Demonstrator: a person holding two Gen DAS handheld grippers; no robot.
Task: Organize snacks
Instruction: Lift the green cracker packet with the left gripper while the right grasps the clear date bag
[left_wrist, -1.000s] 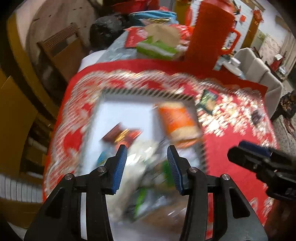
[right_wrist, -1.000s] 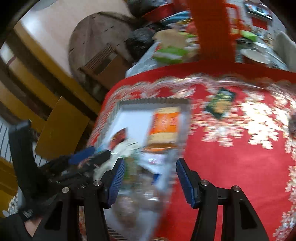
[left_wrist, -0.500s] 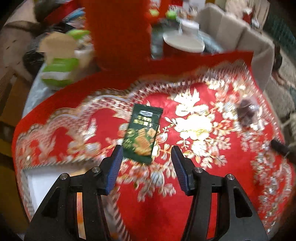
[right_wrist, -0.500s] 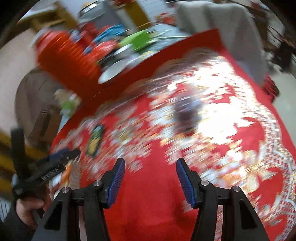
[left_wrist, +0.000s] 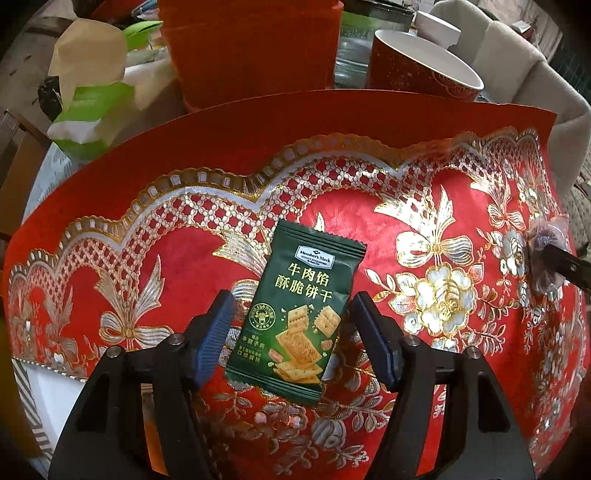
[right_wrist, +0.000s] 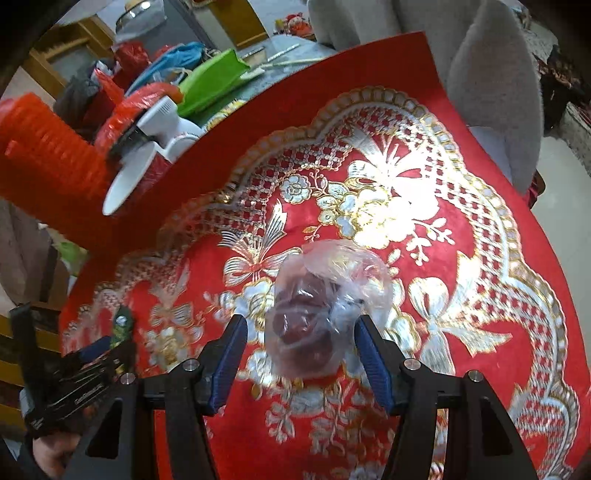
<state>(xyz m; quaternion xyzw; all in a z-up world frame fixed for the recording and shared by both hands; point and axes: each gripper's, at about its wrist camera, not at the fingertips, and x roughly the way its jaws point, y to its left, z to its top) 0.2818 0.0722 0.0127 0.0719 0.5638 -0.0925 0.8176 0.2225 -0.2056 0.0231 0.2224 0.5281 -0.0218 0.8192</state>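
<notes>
A dark green cracker packet (left_wrist: 301, 314) lies flat on the red and gold embroidered cloth (left_wrist: 369, 177). My left gripper (left_wrist: 291, 341) is open, its blue-padded jaws on either side of the packet's lower half. A clear plastic-wrapped dark red snack (right_wrist: 317, 310) lies on the same cloth (right_wrist: 480, 295). My right gripper (right_wrist: 299, 356) is open, its jaws on either side of that snack. The wrapped snack also shows at the right edge of the left wrist view (left_wrist: 545, 258), with a right finger (left_wrist: 565, 264) by it. The left gripper (right_wrist: 92, 365) and green packet (right_wrist: 122, 326) show in the right wrist view.
A white tray with a striped rim (left_wrist: 26, 387) sits at the lower left. Behind the cloth stand a red ribbed container (left_wrist: 251, 48), a red bowl with white inside (left_wrist: 424, 62), a green tissue box (left_wrist: 92, 114) and bags. Grey chairs (right_wrist: 495, 92) stand at the table's edge.
Both grippers swung away from the snack tray. The left one closed in on the green packet, the right one on the plastic-wrapped snack. Both stayed open.
</notes>
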